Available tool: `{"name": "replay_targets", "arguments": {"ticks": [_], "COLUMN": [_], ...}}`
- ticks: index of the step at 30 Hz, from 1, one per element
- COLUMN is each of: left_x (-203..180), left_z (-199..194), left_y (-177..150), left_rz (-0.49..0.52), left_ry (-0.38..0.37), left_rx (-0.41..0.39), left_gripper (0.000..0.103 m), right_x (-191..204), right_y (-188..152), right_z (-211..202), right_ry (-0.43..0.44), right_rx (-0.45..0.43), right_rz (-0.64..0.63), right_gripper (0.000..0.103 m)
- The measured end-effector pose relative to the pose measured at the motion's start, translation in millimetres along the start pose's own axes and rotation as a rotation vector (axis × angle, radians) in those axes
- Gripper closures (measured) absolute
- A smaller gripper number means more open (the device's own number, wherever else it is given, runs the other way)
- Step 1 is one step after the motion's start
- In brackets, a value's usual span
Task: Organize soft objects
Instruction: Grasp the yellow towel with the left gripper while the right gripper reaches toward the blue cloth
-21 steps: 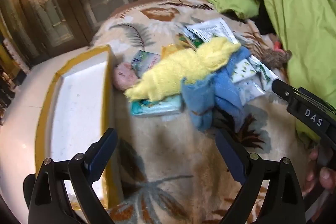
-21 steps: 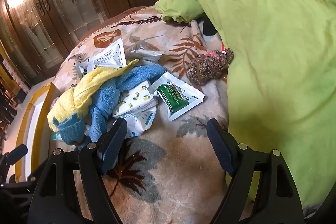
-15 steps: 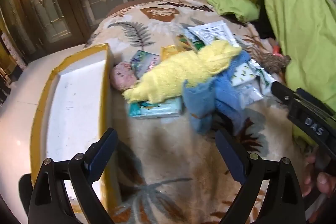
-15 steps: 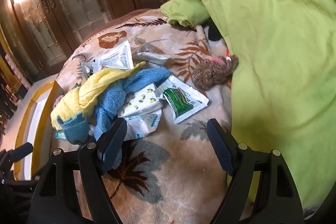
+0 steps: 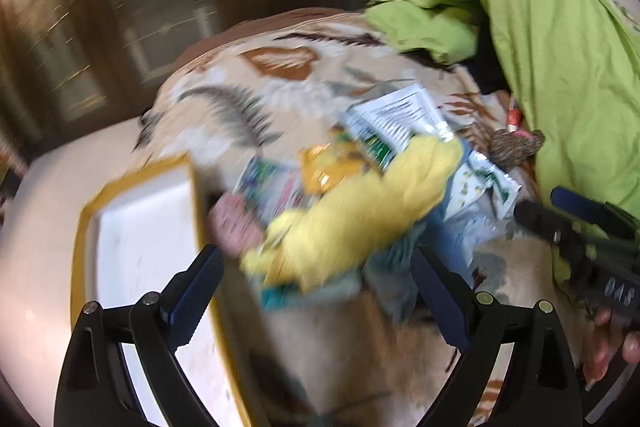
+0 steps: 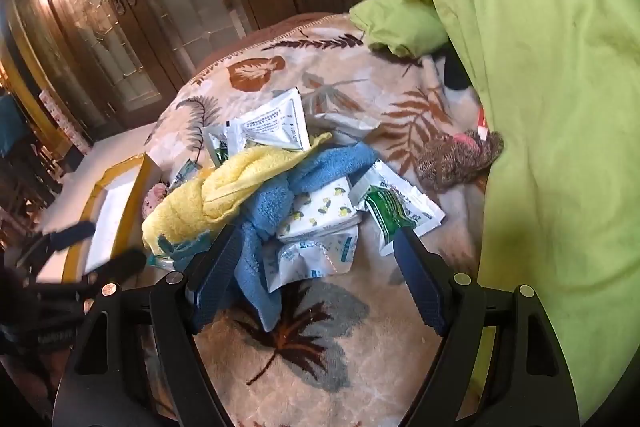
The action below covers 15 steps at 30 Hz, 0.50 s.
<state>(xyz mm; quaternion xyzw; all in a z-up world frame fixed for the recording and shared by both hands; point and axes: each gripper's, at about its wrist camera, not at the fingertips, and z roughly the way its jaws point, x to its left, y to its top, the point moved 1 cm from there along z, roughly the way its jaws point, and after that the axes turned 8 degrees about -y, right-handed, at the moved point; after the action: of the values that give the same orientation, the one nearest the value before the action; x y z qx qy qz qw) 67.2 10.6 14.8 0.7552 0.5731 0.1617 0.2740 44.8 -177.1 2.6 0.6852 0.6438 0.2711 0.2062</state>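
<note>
The fluffy yellow towel [image 6: 224,195] lies twisted over the blue towel [image 6: 280,211] on the leaf-patterned blanket [image 6: 312,347], among glossy sachets [image 6: 320,215] and just beside the yellow-rimmed tray [image 6: 116,211]. Both the left gripper [image 5: 316,291] and the right gripper [image 6: 316,263] have jaws wide apart and empty — I judge this the approach step. Next, one should pinch a thick terry fold, not the slippery packets.

The yellow towel [image 6: 224,191] and blue towel [image 6: 280,203] are nubby terry cloth — matt. The sachets [image 6: 396,215] look glossy, crinkled foil; the blanket [image 6: 320,359] is fuzzy fleece.
</note>
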Motion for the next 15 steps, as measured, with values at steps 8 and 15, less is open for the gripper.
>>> {"name": "replay_targets", "arguments": {"ticks": [8,15], "left_x": [3,-22], "left_z": [25,40], "left_y": [23,26], "left_rz": [0.109,0.232], "left_ry": [-0.173,-0.198], "left_rx": [0.031,0.093], "left_gripper": [0.008,0.008], "right_x": [-7,-4], "right_y": [-2,-2], "right_z": [5,14], "right_ry": [0.015,0.015], "right_rx": [0.042,0.067], "right_rz": [0.011,0.001], "right_gripper": [0.024,0.024]}}
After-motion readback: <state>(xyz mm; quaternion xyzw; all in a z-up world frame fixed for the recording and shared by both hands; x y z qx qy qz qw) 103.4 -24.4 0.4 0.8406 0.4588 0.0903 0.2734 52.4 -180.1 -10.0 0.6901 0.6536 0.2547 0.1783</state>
